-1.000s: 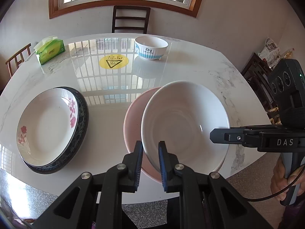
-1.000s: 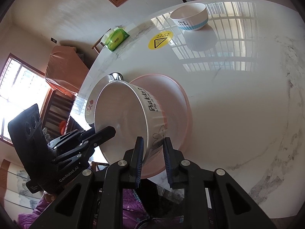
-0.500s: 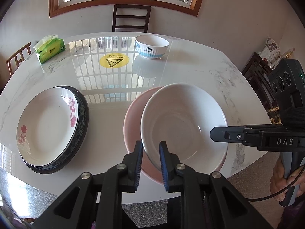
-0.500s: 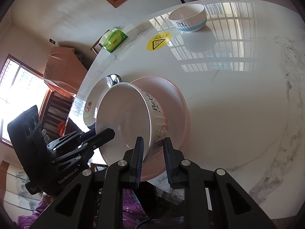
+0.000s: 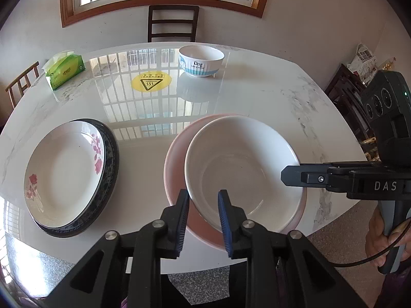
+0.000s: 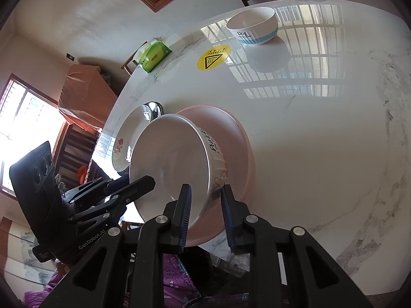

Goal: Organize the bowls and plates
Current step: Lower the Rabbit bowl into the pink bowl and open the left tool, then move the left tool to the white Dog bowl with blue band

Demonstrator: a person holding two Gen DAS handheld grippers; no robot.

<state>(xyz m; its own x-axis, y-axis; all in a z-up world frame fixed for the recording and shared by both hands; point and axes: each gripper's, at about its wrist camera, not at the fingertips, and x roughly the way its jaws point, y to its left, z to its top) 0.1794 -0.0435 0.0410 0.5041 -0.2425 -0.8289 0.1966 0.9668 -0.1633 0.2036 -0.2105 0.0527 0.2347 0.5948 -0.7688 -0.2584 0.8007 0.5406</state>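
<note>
**White bowl going into the pink one, both tools at the rim**

Marble counter (image 5: 269,95), glossy, window bars mirrored in it; dining chair and window beyond.

Left tool (image 5: 203,206): jaws narrow, straddling the near rim of the white bowl (image 5: 241,169), one pad inside, one outside. Right tool (image 6: 204,201): same arrangement on the rim at its side, jaws narrow, outer pad against the printed wall. Contact looks firm on both, though a small gap shows at the left tool's outer pad.

White bowl sits inside the pink bowl (image 5: 177,154), offset toward the right tool. From the right wrist view it looks tilted, possibly not seated flat.

Doing it well, as I judge it:
- level the rim before letting go
- centre it in the pink bowl
- open one tool at a time; glazed ware slides and chips easily

Contents:
- white bowl: empty
- pink bowl: holds only the white bowl
- blue-banded bowl (image 5: 201,61), far ahead of the left tool: looks empty
- floral plate (image 5: 64,172), left of the left tool, stacked on a dark-rimmed plate (image 5: 113,159): bare

Tissue pack (image 5: 64,70) and yellow sticker (image 5: 151,83) far ahead.
</note>
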